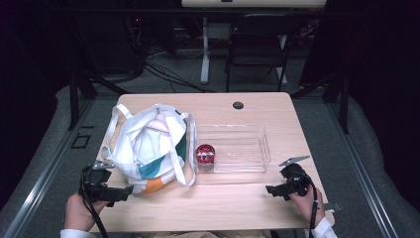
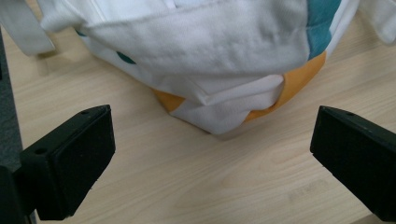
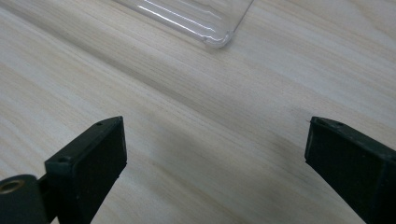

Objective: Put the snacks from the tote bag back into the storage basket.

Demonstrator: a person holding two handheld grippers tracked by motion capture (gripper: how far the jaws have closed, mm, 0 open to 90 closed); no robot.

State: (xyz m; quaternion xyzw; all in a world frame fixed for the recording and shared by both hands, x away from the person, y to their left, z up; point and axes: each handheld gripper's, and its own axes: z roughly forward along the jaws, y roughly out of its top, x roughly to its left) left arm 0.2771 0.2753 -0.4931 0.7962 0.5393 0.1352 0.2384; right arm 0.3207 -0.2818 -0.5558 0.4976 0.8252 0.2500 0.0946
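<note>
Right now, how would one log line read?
left gripper: open, facing tote bag | right gripper: open, empty | red jar: in clear tray

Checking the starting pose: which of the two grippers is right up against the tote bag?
The left gripper: its open jaws face the bag's orange bottom corner. The right gripper, also open, sits over bare wood near the clear tray.

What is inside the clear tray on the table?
A red can stands at the left end of the clear tray. The rest looks empty. The can's contents cannot be seen.
</note>
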